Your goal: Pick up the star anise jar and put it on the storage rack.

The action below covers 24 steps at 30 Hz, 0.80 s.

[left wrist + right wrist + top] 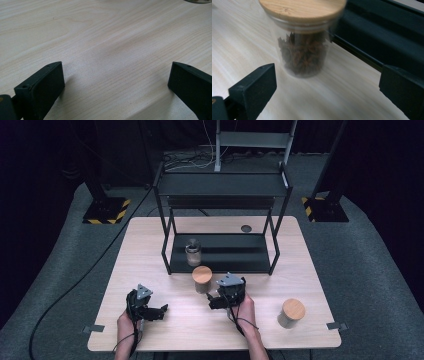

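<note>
My right gripper (216, 301), jaws wide and empty, faces the spice jar (303, 37) at 12 o'clock, by the shelf (220, 254). Glass: slick, breakable, light. Grip mid-body, below the wooden lid. Left gripper (159, 311) spread, idle.

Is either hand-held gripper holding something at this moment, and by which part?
Nothing is held. The right hand-held gripper stands open before the wooden-lidded glass jar of star anise; the left hand-held gripper is open over the light wooden table.

table (150, 250) | black rack (220, 255) | two wood-lidded jars (202, 279) (291, 313)
</note>
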Each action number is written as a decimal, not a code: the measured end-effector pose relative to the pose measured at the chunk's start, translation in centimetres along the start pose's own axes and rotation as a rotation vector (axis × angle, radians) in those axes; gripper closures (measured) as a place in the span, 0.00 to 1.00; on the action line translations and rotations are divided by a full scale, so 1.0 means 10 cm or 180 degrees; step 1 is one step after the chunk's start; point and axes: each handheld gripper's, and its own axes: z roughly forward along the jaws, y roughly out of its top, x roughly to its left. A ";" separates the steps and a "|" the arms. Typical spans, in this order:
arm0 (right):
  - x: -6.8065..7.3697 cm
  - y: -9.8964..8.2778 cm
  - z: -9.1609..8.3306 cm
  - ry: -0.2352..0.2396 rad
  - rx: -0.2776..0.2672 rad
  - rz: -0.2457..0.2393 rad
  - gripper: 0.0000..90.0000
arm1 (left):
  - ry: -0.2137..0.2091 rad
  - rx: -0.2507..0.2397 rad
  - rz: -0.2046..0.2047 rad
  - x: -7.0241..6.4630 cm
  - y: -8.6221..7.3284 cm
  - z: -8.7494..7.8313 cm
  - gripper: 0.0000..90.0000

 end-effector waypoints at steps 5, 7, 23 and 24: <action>0.06 0.07 0.21 0.0060 0.0007 -0.0073 0.01 | -0.0001 0.0001 -0.0001 0.00 0.00 0.00 0.00; 0.08 0.10 0.28 0.0060 -0.0028 -0.0081 0.01 | 0.0004 -0.0002 0.0003 0.00 0.00 0.00 0.00; 0.19 0.25 0.58 0.0187 -0.0083 -0.0238 0.01 | -0.0012 0.0003 -0.0017 0.00 0.00 0.00 0.00; 0.19 0.25 0.57 0.0193 -0.0090 -0.0248 0.01 | -0.0013 0.0002 -0.0016 0.00 0.00 0.00 0.00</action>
